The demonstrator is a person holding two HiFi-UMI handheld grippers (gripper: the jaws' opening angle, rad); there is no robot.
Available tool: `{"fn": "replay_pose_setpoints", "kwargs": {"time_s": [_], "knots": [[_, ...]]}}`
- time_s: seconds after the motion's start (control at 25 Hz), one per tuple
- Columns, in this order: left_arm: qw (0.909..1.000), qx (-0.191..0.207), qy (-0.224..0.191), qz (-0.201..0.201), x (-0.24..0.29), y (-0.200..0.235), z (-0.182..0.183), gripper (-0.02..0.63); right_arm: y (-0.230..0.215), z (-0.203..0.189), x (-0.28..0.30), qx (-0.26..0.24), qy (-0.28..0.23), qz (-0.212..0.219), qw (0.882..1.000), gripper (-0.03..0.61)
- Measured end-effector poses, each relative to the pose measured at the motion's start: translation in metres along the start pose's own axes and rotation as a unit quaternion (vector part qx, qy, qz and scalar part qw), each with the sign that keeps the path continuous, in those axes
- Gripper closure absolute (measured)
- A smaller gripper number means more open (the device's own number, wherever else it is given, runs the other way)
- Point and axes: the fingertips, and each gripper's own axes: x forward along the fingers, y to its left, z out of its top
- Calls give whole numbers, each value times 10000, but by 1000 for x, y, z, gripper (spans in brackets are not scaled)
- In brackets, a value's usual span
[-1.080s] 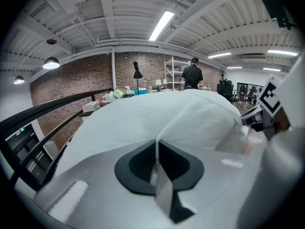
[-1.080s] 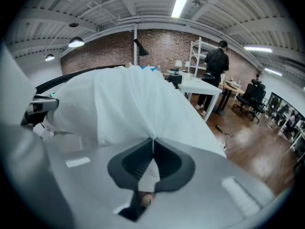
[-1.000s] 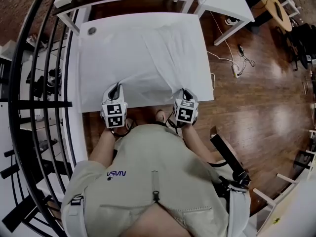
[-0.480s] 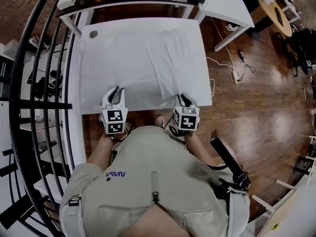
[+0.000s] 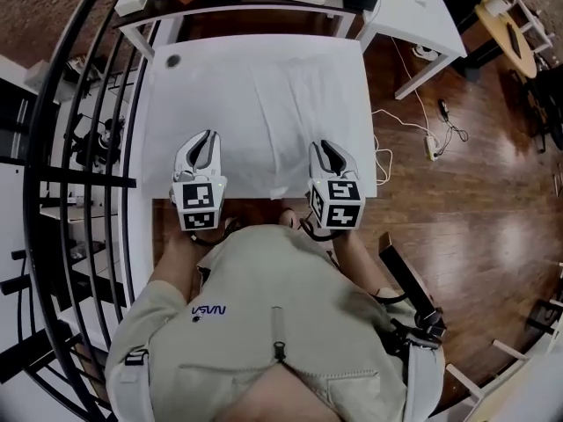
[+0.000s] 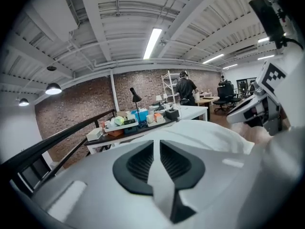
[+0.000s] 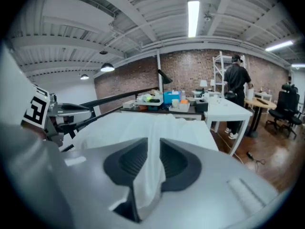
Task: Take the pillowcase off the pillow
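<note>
On the worktop [image 5: 167, 104]: one pillowcase [image 5: 299, 104].
Grippers: two, left gripper [image 5: 205, 139] and right gripper [image 5: 325, 148].
Fingers [image 6: 138, 163]: both pairs narrow, pinching the pillowcase's near edge; left just closing, right just opening.

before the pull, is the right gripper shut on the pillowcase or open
Shut on the pillowcase: white cloth is pinched between the pads of the right gripper, though its jaws have just been opening.

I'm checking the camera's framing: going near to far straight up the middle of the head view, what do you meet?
The person's jacket → white pillowcase → cluttered desk at the far end.
</note>
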Motion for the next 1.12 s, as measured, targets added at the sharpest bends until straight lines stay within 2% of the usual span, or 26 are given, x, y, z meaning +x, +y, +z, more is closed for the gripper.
{"fn": "replay_pose_setpoints", "kwargs": {"time_s": [0.08, 0.24, 0.48, 0.68, 0.88, 1.04, 1.12], "knots": [[9999, 4, -89, 54, 12, 0, 15, 558, -5, 17, 8, -72, -180, 89, 9998, 499], [9995, -263, -196, 25, 28, 0, 28, 532, -9, 44, 24, -211, -428, 144, 9988, 499], [9982, -449, -88, -392, 64, 12, 33, 417, -2, 76, 58, -397, -431, 65, 9983, 499], [9960, -409, 102, -788, 98, 29, 43, 402, 2, 100, 87, -471, -286, -115, 9984, 457], [9938, -398, 238, -1010, 138, 44, 45, 397, -5, 123, 122, -567, -144, -358, 9976, 436], [9931, -279, 499, -1026, 173, 49, 36, 377, -12, 128, 156, -722, 189, -306, 9967, 421], [9910, -406, 732, -1046, 187, 48, 26, 371, -16, 124, 175, -737, 456, -202, 9960, 414]]}}
